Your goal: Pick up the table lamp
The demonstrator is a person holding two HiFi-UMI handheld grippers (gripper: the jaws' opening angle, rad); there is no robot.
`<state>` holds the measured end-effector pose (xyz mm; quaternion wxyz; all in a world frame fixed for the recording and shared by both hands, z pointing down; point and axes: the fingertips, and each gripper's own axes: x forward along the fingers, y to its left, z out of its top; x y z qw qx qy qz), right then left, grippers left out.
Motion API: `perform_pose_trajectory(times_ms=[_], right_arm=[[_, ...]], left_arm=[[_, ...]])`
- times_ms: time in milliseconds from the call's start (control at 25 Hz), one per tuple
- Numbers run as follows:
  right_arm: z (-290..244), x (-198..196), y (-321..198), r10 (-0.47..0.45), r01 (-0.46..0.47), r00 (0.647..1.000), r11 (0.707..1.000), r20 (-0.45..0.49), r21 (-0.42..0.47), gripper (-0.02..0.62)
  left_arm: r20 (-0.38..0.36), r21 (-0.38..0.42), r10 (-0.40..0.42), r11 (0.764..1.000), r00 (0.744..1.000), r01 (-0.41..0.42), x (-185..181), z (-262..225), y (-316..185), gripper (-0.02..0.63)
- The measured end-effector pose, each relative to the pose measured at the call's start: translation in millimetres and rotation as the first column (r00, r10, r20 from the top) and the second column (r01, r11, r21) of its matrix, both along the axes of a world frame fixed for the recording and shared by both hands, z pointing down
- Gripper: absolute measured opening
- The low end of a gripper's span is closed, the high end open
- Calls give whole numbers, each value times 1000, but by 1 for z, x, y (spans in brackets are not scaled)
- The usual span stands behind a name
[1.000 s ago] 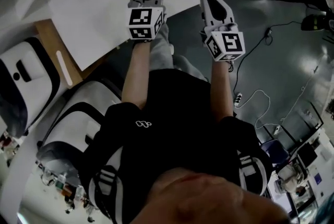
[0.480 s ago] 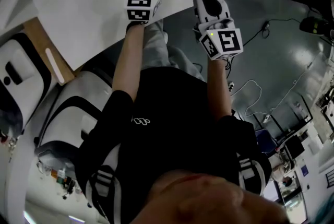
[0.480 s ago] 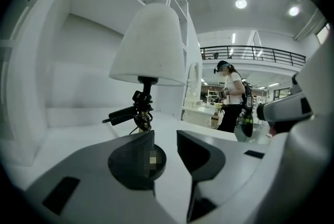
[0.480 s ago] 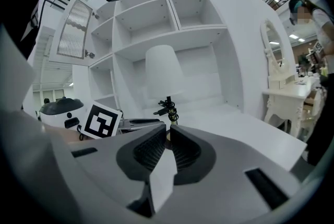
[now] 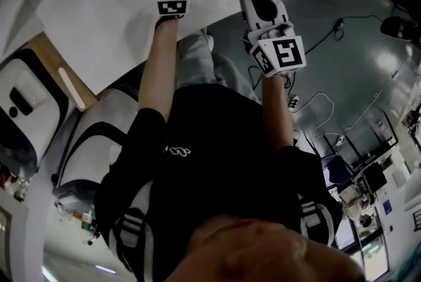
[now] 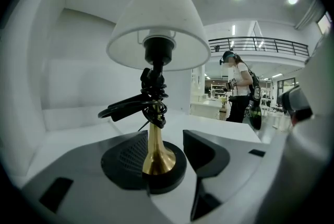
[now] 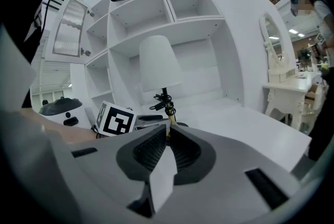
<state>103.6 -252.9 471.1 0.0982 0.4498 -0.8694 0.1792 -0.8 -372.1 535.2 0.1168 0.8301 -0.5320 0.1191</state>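
On my feed the table lamp [image 6: 154,131] has a white shade [image 6: 159,24], a brass-gold stem [image 6: 156,157], a black base [image 6: 169,176] and a black cord [image 6: 128,105]. The right gripper [image 7: 168,133] is grey with black ribbed pads [image 7: 148,152]. Its marker cube [image 5: 279,54] is white with black squares. The shelving [image 7: 156,14] is white.

The person wears a black short-sleeved T-shirt [image 5: 217,142] that fills the centre of the head view, with a small white looped logo [image 5: 176,152] on the chest, left of centre. The sleeves end above the elbows and both forearms are bare. Black panels crossed by white stripes [image 5: 133,229] sit at the lower left, with a matching striped panel [image 5: 309,211] at the lower right. Grey creased trousers [image 5: 197,60] show above the shirt, near the upper middle.
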Motion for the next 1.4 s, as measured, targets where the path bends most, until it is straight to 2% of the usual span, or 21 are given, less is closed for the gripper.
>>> perform_pose_trajectory(times_ms=[280, 640, 680, 760, 960, 1200, 1400], right_arm=[[10, 7, -8, 11, -11, 1000, 1000, -28, -25, 40], [18, 17, -10, 39, -41, 998, 997, -43, -58, 40], [19, 17, -10, 42, -44, 998, 997, -43, -60, 40], [21, 19, -10, 47, -50, 998, 997, -46, -66, 40], [27, 22, -2, 55, -59, 997, 994, -52, -89, 40], [25, 21, -2, 64, -66, 998, 994, -29, -84, 40], [21, 15, -2, 57, -57, 998, 996, -11, -62, 40]], left_arm=[[-32, 37, -22, 999, 999, 23, 0, 5, -22, 199], [-24, 45, 23, 999, 999, -22, 13, 1, -43, 193], [-21, 48, 22, 999, 1000, -21, 13, 1, -45, 188], [3, 58, 21, 998, 1000, -21, 11, 0, -49, 136], [59, 63, 35, 997, 998, -39, 9, 2, -48, 123], [82, 11, 117, 993, 990, -118, 12, -4, -39, 119], [87, -32, 121, 992, 989, -119, 9, -10, -21, 118]])
